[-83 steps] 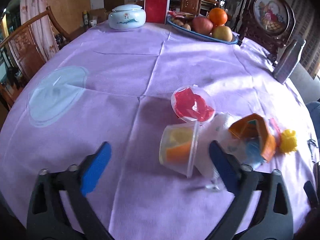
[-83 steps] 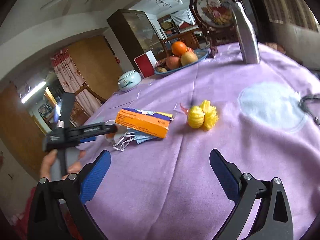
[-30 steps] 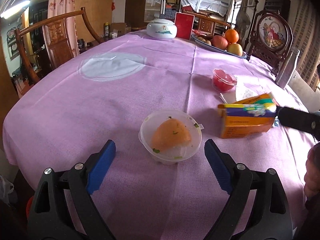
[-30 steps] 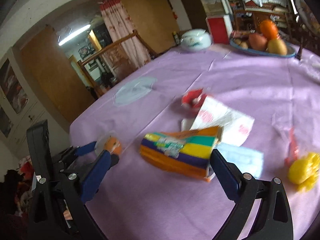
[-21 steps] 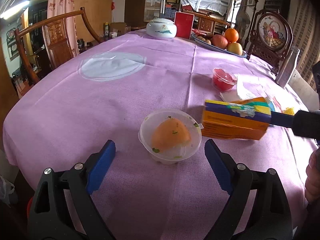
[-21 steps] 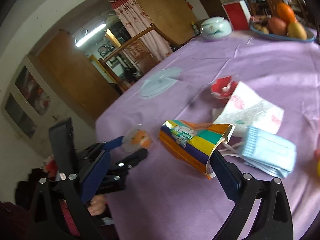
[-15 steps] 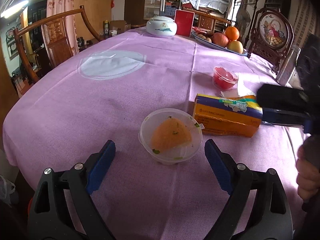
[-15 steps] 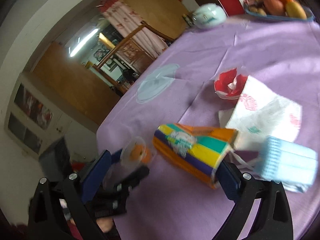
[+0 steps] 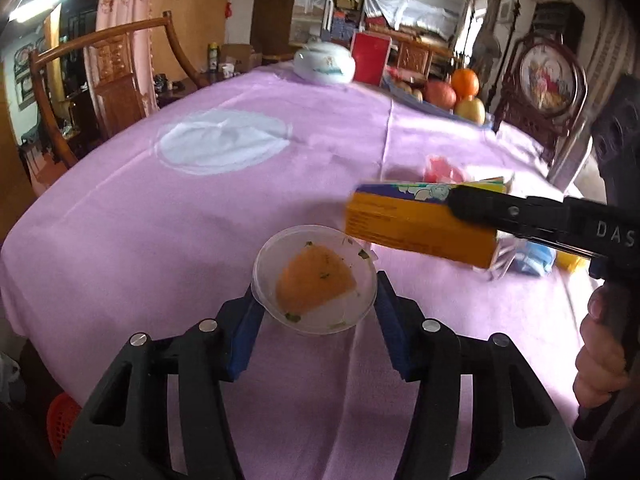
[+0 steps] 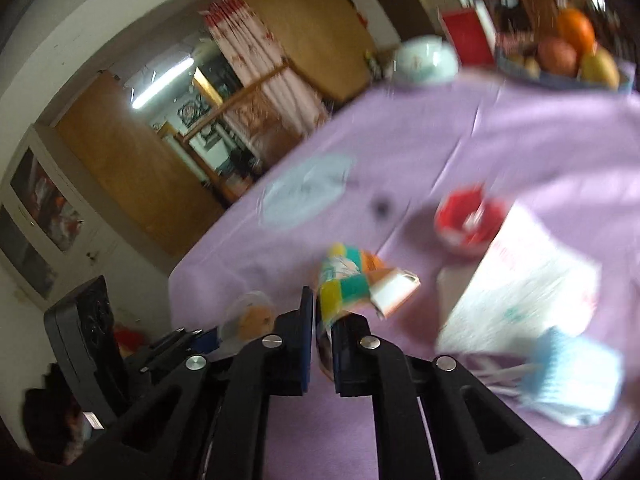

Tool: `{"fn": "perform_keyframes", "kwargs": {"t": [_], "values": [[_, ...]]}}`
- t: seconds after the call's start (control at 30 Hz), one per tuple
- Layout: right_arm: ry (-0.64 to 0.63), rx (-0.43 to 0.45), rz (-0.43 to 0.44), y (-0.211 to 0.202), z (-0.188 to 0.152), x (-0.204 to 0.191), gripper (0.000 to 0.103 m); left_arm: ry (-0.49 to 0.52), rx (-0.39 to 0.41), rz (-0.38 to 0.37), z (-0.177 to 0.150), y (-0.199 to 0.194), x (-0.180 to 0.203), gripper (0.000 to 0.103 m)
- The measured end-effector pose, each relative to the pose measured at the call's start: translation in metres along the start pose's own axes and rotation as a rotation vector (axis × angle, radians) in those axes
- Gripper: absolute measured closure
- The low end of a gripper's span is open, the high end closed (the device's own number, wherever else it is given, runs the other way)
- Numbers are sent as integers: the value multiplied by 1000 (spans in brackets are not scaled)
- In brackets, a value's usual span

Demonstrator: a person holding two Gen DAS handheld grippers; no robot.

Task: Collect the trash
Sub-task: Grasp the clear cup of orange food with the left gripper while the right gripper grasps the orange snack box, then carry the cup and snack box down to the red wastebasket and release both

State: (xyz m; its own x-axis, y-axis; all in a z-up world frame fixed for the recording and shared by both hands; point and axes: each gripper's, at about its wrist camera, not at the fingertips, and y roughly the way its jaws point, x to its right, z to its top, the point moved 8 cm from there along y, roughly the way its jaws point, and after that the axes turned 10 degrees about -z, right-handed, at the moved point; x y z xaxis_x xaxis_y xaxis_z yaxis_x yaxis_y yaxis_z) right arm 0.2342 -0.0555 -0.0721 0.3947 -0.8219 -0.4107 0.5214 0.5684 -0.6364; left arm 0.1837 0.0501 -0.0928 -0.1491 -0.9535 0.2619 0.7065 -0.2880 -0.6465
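The left gripper has just closed on a clear plastic cup. The right gripper has just clamped an orange carton above the purple tablecloth, near a red cup and a blue mask.

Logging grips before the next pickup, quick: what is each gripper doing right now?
Left gripper: jaws just closed onto the clear plastic cup.
Right gripper: jaws just closed, clamped on the orange carton.

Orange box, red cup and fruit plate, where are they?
orange box (image 9: 416,224), left wrist view, its long orange side.
red cup (image 10: 468,220), right wrist view, its red inside.
fruit plate (image 10: 560,80), right wrist view, its blue rim.
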Motion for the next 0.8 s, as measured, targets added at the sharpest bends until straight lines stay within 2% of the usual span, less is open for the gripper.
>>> {"fn": "perform_keyframes", "kwargs": {"t": [0.07,0.17,0.3,0.6,0.8], "values": [[-25,32,-48,-7,4,5,95,3,37,10,7,-16,-2,49],[0,25,-36,-8,5,10,95,14,87,45,15,-42,-6,49],[-23,63,-30,-19,7,5,95,10,130,89,16,-75,-17,49],[-59,105,-37,-29,-5,-13,97,-92,157,175,-19,-141,-69,49],[-63,168,-54,-60,-14,-27,97,-131,187,251,-48,-186,-105,49]]}}
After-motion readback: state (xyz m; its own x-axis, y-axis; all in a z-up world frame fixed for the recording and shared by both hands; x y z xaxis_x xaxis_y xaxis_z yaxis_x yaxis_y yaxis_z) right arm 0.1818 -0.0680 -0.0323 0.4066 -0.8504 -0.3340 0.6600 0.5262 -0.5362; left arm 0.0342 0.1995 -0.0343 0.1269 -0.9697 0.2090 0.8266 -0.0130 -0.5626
